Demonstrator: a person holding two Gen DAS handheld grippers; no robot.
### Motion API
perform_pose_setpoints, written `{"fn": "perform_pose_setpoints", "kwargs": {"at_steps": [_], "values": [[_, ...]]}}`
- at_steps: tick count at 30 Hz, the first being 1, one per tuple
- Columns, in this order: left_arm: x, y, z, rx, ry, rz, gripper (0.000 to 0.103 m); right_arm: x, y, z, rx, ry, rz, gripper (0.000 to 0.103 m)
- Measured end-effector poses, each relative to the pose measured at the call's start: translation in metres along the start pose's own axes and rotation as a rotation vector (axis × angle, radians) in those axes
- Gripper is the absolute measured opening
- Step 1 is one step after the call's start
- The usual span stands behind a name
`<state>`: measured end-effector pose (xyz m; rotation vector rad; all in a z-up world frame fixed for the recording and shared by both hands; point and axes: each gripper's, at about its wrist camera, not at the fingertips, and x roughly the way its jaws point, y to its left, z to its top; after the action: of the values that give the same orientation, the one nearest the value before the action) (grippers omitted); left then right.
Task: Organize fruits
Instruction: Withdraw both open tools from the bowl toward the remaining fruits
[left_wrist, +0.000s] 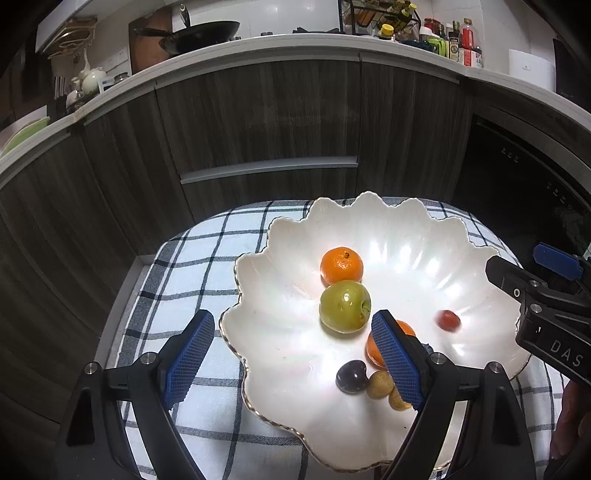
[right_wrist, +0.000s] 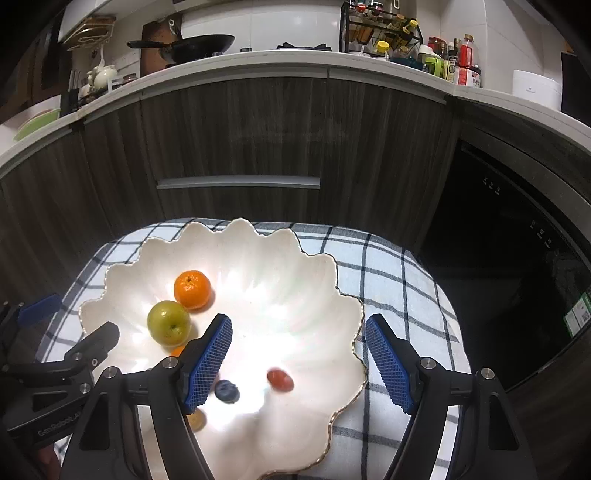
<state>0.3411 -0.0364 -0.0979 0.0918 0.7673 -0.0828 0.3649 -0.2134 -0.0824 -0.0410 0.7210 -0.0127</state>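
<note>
Both the left gripper (left_wrist: 291, 354) and right gripper (right_wrist: 299, 360) hung over the scalloped bowl (right_wrist: 236, 236), jaws spread wide and empty. The blurred red fruit (right_wrist: 280, 380), seemingly rolling, probably wanted to settle before any gentle pinch.

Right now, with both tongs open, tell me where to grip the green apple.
Take the green apple across its round middle, coming down from above with the right tongs. Close along the line parallel to the orange beside it, so the pads drop into bare plate on either side.

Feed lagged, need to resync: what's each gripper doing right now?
Left gripper: open, holding nothing.
Right gripper: open, holding nothing.
</note>
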Motion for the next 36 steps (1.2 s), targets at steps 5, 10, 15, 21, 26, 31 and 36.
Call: {"fn": "perform_pose_setpoints", "kwargs": {"at_steps": [5, 10, 15, 21, 26, 31, 36], "values": [[-0.010, 0.001, 0.000, 0.000, -0.012, 0.003, 0.088, -0.008, 0.000, 0.000, 0.000, -0.009, -0.002, 0.076], [-0.021, 0.002, 0.000, 0.000, -0.026, 0.006, 0.088, -0.018, 0.001, 0.001, -0.003, -0.023, -0.004, 0.076], [-0.033, 0.001, 0.000, 0.005, -0.045, 0.010, 0.088, -0.031, 0.000, 0.000, 0.000, -0.038, -0.006, 0.076], [-0.049, -0.002, -0.001, 0.010, -0.062, 0.013, 0.088, -0.045, -0.001, -0.001, 0.000, -0.054, -0.008, 0.076], [-0.060, -0.003, -0.003, 0.013, -0.073, 0.014, 0.088, -0.054, -0.003, -0.003, 0.002, -0.061, -0.008, 0.076], [-0.071, -0.005, -0.005, 0.018, -0.086, 0.014, 0.088, -0.066, -0.005, -0.008, 0.003, -0.070, -0.010, 0.076], [-0.081, -0.008, -0.009, 0.023, -0.095, 0.013, 0.088, -0.077, -0.008, -0.013, 0.004, -0.078, -0.012, 0.076]]}}
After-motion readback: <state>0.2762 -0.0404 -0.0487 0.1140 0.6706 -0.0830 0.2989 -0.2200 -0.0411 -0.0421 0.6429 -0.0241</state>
